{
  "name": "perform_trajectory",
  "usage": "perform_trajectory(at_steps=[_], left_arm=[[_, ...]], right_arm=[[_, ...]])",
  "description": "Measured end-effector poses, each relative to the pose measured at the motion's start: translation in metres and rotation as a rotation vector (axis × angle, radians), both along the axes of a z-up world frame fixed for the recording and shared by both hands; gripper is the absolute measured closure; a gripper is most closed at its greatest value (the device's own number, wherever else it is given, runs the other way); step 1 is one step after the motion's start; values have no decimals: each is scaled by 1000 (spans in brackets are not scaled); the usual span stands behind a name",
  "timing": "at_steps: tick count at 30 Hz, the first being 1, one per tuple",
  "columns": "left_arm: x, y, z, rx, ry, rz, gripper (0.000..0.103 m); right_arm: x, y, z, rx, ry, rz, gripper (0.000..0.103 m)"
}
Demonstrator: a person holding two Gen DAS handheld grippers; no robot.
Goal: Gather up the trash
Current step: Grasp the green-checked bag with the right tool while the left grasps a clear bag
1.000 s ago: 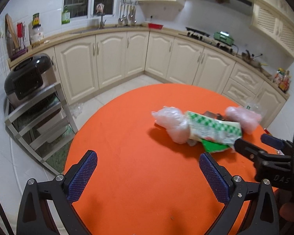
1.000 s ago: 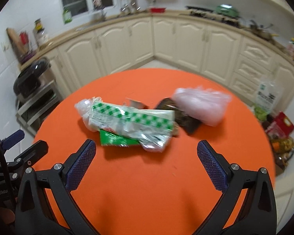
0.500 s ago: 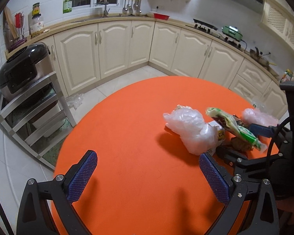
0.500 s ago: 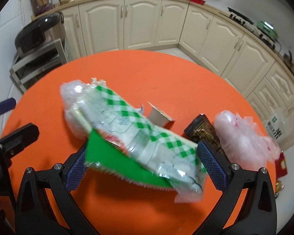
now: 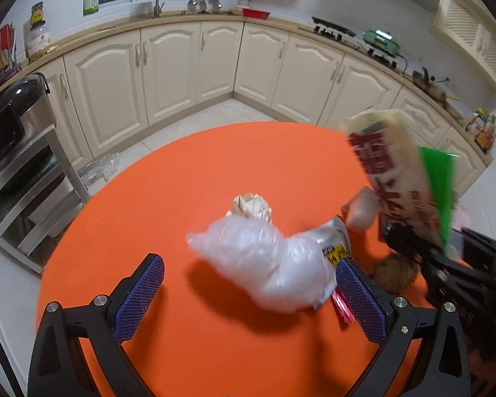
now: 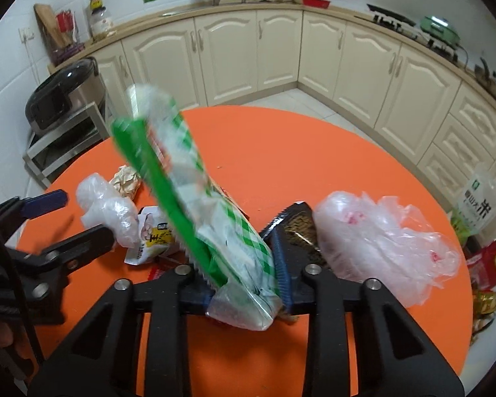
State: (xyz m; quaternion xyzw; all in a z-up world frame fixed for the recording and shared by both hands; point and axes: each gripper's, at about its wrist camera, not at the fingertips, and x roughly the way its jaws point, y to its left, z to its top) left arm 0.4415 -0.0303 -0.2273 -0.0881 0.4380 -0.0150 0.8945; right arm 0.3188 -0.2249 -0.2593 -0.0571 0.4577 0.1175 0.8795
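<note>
My right gripper (image 6: 243,264) is closing its jaws on a long green-checked wrapper (image 6: 195,198), and its pads press the lower end. The wrapper (image 5: 390,172) stands tilted above the round orange table (image 5: 182,182). My left gripper (image 5: 248,274) is open just in front of a white plastic bag (image 5: 264,264), which lies between its fingertips without touching them. Behind the bag sit a crumpled paper ball (image 5: 251,205) and a yellow-labelled packet (image 5: 334,244). A dark wrapper (image 6: 297,228) and a pinkish plastic bag (image 6: 380,241) lie to the right of the right gripper.
A black cooker on a metal rack (image 5: 13,122) stands left of the table. Cream cabinets (image 5: 215,63) line the walls behind. Bags and packages (image 6: 479,205) sit on the floor past the table's right edge.
The right gripper's jaws closed from wide open onto the green-checked wrapper and lifted it on end. The left gripper moved in toward the white bag, uncovering the paper ball and packet.
</note>
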Motion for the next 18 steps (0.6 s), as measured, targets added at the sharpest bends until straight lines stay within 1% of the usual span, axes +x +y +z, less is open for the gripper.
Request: perform_trajectory(at_steps=[1, 2, 3, 4, 6, 9, 14, 18], left_arm=[[7, -1, -4, -1, 6, 5, 7], [13, -1, -7, -7, 14, 7, 16], [19, -1, -10, -27, 23, 5, 35], [23, 1, -11, -36, 18, 11, 36], [25, 4, -11, -63, 6, 6, 43], [23, 15, -14, -84, -12, 0, 51], [4, 36, -15, -102, -51, 3, 54], [-18, 45, -8, -84, -100, -7, 56]], right_arm=[[0, -1, 0, 5, -1, -1, 79], [0, -2, 1, 9, -2, -3, 81], [-1, -2, 1, 15, -7, -7, 83], [-3, -3, 2, 22, -12, -10, 86], [-6, -6, 5, 48, -22, -18, 90], [-11, -12, 8, 84, -20, -18, 90], [-27, -15, 10, 123, -27, -30, 90], [-46, -15, 17, 154, -42, -29, 90]])
